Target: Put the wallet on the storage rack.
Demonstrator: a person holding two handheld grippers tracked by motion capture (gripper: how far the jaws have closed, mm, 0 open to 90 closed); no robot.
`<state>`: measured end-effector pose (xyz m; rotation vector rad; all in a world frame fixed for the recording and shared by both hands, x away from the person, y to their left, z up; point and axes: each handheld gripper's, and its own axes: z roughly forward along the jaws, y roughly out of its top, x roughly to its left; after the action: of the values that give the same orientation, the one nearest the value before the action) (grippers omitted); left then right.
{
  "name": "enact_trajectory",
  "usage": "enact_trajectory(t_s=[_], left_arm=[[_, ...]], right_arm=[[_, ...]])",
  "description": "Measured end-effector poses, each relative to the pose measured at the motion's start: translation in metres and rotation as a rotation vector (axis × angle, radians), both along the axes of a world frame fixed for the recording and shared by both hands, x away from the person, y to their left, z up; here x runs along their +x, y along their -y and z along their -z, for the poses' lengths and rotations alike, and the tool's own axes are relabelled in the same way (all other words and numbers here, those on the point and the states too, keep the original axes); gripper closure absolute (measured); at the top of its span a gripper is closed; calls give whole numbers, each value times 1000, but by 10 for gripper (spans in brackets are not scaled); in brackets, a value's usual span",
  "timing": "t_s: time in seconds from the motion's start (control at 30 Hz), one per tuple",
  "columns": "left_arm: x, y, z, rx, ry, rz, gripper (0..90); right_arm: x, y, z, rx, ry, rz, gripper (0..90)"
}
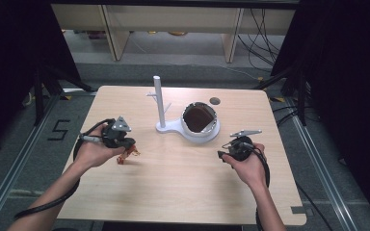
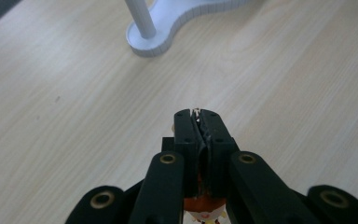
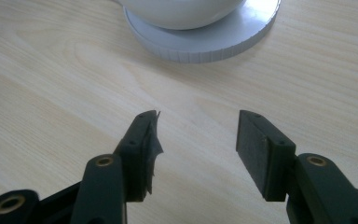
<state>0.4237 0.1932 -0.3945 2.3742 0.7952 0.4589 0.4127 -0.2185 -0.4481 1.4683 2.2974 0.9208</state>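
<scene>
Currently, status by item:

Table: light wooden table, seen from the high view; the person's forearms enter from the bottom edge.

Left gripper: left gripper sits over the left part of the table, held in the left hand. In the left gripper view the jaws are pressed together on a small orange object — a thin pale edge of it shows at the jaw tips, and an orange and white part shows below the jaws.

Orange object: in the high view the small orange object hangs under the left gripper, at or just above the table surface; contact with the table cannot be told. Its exact kind is too small to tell.

Right gripper: right gripper is held in the right hand over the right part of the table. In the right gripper view the jaws stand spread apart with bare table between them — nothing is gripped.

White stand: white stand with an upright post near the table centre, its base joined to a round platform.

Bowl: white bowl with a dark brown interior rests on the round platform, just ahead of the right gripper.
</scene>
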Motion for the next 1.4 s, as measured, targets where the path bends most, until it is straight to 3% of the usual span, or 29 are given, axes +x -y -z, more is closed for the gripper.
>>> enact_trajectory(t_s=[0.03, 0.23, 0.27, 0.5, 0.67, 0.7, 0.83, 0.97, 1.0, 1.07, 1.1, 1.17, 1.23, 1.27, 1.4], left_arm=[[1, 0, -1, -27, 36, -15, 860], [8, -1, -12, -51, 60, -30, 860], [9, -1, -14, -51, 64, -30, 860], [17, 2, -26, -60, 106, -13, 861], [23, 5, -37, -68, 131, -16, 861], [24, 6, -39, -75, 140, -20, 861], [29, 10, -47, -137, 184, -50, 862], [33, 12, -51, -164, 205, -63, 862], [34, 12, -52, -173, 213, -67, 862], [37, 13, -54, -194, 227, -74, 862], [38, 13, -55, -183, 218, -69, 862], [41, 14, -57, -191, 238, -72, 862], [44, 15, -57, -217, 250, -84, 862], [44, 15, -58, -205, 240, -82, 862], [48, 16, -61, -231, 261, -96, 862]], right_arm=[[0, 0, 0, -1, 1, -1, 491], [-3, 0, 1, 7, -3, 13, 491], [-2, 0, 3, 6, 13, 6, 491], [-5, 1, 5, 9, 5, 6, 490], [-5, 3, 6, -20, 15, 10, 489], [-6, 2, 6, 12, 7, 8, 490], [-8, 3, 7, 19, 5, 9, 489], [-9, 2, 8, 27, 10, 29, 489], [-9, 3, 9, 25, 20, 12, 489], [-10, 3, 9, 28, 4, 15, 489], [-9, 3, 10, 30, 21, 10, 489], [-10, 2, 10, 30, 3, 23, 489], [-10, 3, 11, 32, 12, 18, 488], [-10, 2, 11, 36, 5, 21, 488], [-11, 3, 12, 28, 11, 19, 488]])
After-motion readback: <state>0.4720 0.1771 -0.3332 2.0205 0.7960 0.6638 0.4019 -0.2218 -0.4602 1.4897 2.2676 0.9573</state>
